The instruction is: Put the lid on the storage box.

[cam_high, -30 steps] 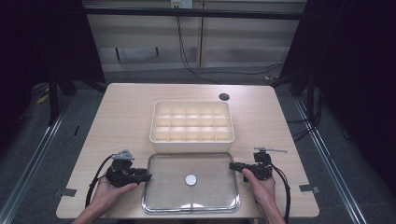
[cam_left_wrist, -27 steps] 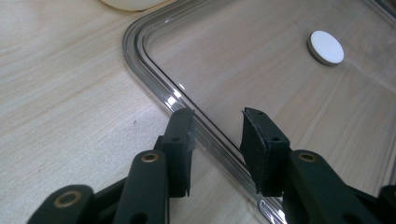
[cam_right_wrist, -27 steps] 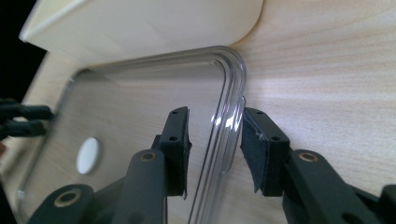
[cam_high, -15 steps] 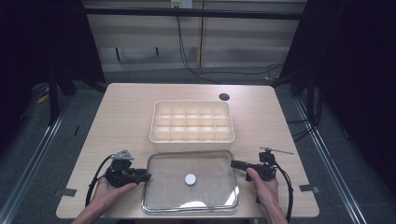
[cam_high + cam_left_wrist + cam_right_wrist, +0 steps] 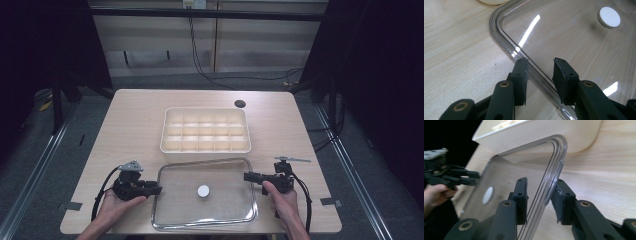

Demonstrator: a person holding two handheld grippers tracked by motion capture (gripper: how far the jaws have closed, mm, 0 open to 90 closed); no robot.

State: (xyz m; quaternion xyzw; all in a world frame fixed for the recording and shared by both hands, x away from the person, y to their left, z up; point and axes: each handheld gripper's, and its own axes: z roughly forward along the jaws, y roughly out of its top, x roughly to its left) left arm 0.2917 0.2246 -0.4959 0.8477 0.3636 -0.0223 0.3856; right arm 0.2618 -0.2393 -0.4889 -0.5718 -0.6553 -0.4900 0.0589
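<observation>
Since the earlier high view your right hand has drawn in a little toward the near edge of the table (image 5: 140, 105), and the right gripper (image 5: 249, 176) has just been closing, with the lid's rim between its jaws; the left hand has kept its place. The clear lid (image 5: 225, 200) with its white knob (image 5: 203, 190) lies flat at 6 o'clock on the table, just in front of the cream divided tray (image 5: 205, 131) at the centre.

You are at the grasping step. The left gripper (image 5: 156, 190) sits at the lid's 9 o'clock edge, its jaws narrowed astride the rim (image 5: 506, 42), but a gap shows at the pads, so it is not yet clamped. The right gripper, at 3 o'clock, straddles the opposite rim (image 5: 554, 170) the same way; daylight shows beside the pads (image 5: 522, 195).

Next, I judge, you need both pairs of jaws pinching firmly, then an even lift toward 12 o'clock to seat the lid on the tray.
</observation>
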